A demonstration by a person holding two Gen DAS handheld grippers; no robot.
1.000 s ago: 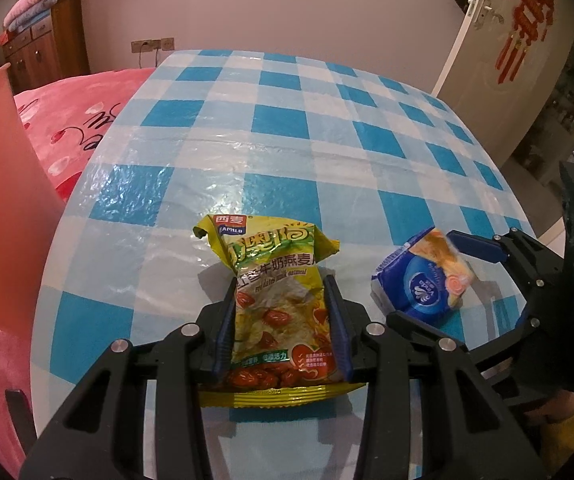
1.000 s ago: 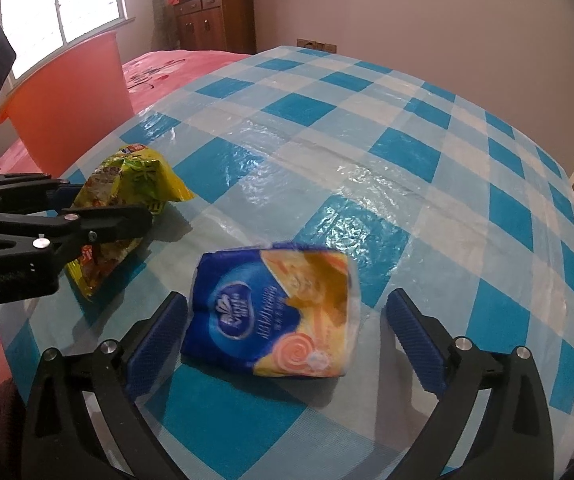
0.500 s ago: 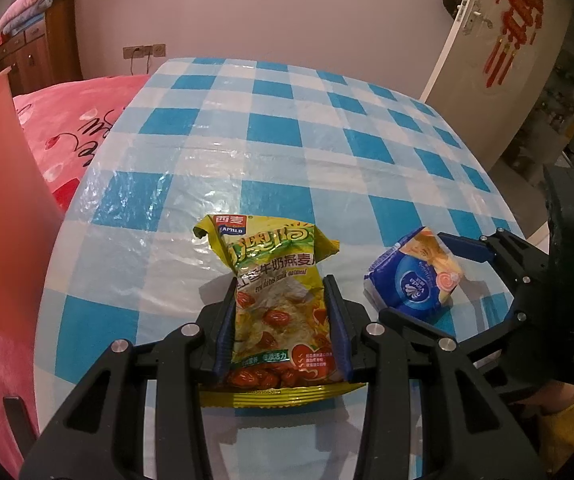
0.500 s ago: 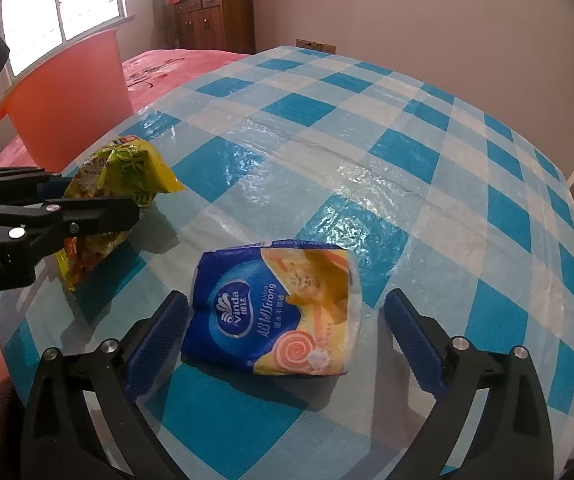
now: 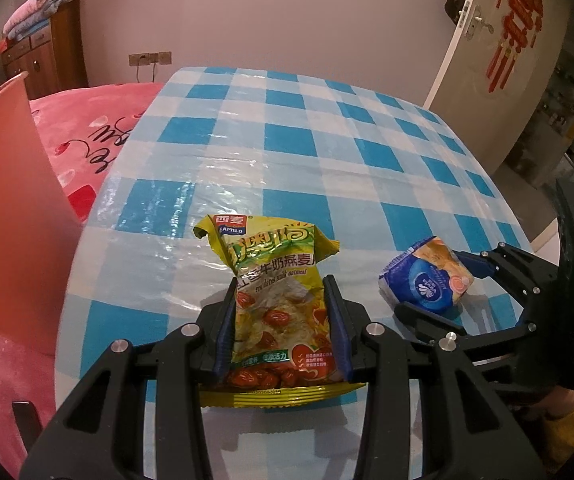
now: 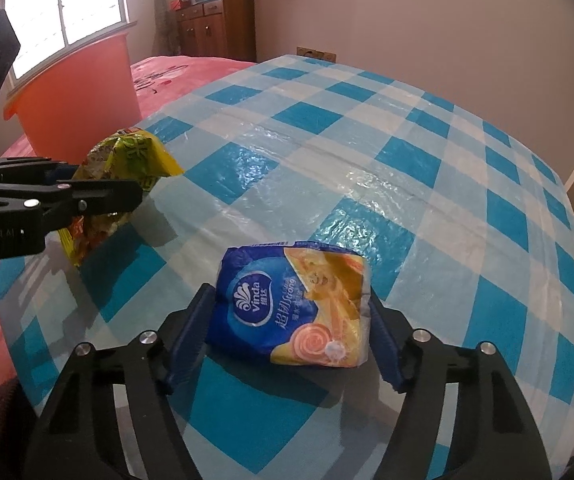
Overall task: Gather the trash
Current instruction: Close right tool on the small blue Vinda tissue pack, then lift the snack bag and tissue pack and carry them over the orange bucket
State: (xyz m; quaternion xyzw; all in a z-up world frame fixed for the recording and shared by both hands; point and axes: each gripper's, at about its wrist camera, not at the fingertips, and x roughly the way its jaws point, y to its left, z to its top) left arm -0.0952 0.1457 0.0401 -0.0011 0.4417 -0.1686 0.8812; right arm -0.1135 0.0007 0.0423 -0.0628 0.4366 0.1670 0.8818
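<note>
Yellow foil dominates the left wrist view: the oatmeal packet (image 5: pixel 277 304) sits between the jaws of the left gripper (image 5: pixel 281 308), whose blue pads press on both its long edges, pinching it, with its lower seam toward the camera and its torn top pointing away down the blue-checked table (image 5: pixel 287 152). Its long axis runs along the fingers, so nothing needs re-aligning before a lift, I judge. Off to the right, the tissue pack (image 5: pixel 427 280) lies on the table inside the right gripper (image 5: pixel 447 292). An orange bin (image 5: pixel 7 208) stands close on the left, nearer this hand. From the right wrist view, the tissue pack (image 6: pixel 293 304) lies flat straight ahead between the jaws of the right gripper (image 6: pixel 291 320), which are closing, the pads now at or against its short ends; its long axis crosses the fingers, the logo side left. The left gripper (image 6: pixel 103 196) holds the oatmeal packet (image 6: pixel 123 164) just beside the bin (image 6: pixel 75 92).
</note>
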